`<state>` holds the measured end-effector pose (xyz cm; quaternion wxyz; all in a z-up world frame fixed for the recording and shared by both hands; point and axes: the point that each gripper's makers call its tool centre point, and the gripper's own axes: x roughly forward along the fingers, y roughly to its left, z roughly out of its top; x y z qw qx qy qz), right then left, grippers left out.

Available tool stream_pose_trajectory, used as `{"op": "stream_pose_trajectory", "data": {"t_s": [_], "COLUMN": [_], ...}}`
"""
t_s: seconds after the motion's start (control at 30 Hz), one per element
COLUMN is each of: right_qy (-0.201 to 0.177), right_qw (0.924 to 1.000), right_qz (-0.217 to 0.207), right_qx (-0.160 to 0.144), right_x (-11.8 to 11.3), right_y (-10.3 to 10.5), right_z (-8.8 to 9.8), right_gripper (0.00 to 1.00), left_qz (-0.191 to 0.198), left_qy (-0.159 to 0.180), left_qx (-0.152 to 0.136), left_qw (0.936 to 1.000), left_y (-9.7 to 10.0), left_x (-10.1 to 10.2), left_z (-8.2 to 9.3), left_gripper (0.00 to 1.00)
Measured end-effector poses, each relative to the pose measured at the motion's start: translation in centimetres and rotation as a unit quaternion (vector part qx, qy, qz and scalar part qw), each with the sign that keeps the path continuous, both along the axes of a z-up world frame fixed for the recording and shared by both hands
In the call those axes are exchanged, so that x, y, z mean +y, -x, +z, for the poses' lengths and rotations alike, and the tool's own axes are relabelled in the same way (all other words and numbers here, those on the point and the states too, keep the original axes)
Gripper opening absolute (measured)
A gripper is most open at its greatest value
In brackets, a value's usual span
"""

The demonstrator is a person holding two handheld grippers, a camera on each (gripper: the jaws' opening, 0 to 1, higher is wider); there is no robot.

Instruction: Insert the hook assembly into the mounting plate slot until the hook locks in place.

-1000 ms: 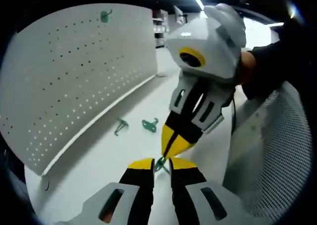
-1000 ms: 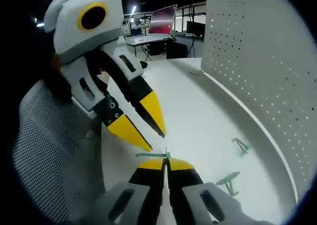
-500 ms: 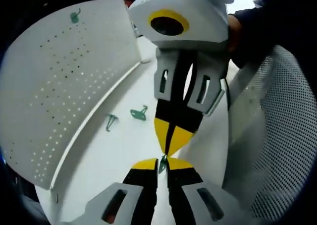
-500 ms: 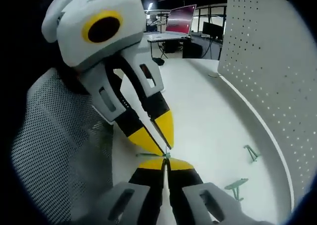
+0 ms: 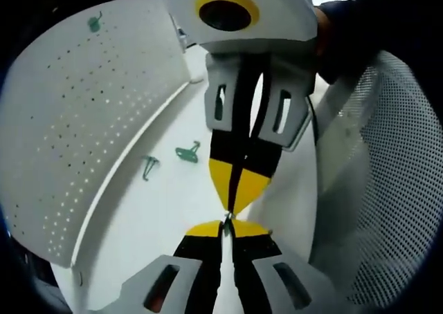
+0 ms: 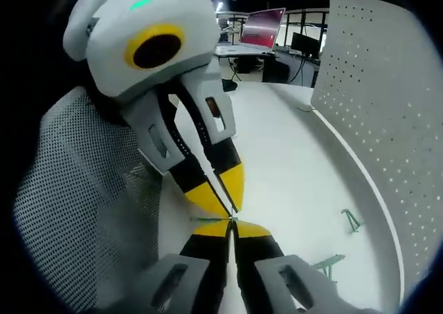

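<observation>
White desk [image 5: 159, 210] held two spare hooks [image 5: 187, 152] at 10 o'clock; both grippers, left gripper [image 5: 226, 224] and right gripper [image 6: 230, 223], had fingers pinched tight on one tiny hook [image 6: 208, 218], which could slip and drop.

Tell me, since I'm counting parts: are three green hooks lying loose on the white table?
No, two green hooks lie on the white table.

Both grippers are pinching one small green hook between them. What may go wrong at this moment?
The green hook is tiny and both the left gripper and the right gripper pinch it tip to tip, so it may slip or drop during handover. Two spare hooks lie loose on the white table and might be knocked.
</observation>
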<state>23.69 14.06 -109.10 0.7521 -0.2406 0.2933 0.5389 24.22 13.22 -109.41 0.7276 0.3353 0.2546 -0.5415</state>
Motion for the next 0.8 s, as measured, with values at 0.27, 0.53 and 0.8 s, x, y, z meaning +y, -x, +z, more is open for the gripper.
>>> {"op": "stream_pose_trajectory", "data": {"t_s": [0.27, 0.53, 0.8], "right_qy": [-0.010, -0.019, -0.044], "right_qw": [0.9999, 0.9992, 0.9955], "right_qz": [-0.010, -0.030, -0.072], "right_qx": [-0.007, -0.018, -0.043], "right_x": [0.1, -0.2, -0.8], "right_y": [-0.5, -1.3, -3.0], "right_z": [0.5, 1.0, 2.4], "right_gripper": [0.01, 0.02, 0.06], "left_qz": [0.010, 0.042, 0.128], "left_qy": [0.006, 0.029, 0.071], "left_qx": [0.012, 0.027, 0.047], "left_qw": [0.9999, 0.9983, 0.9881], "left_y": [-0.1, -0.8, -2.8], "left_x": [0.1, 0.3, 1.5], "left_z": [0.1, 0.6, 1.4], "left_gripper": [0.01, 0.01, 0.01]}}
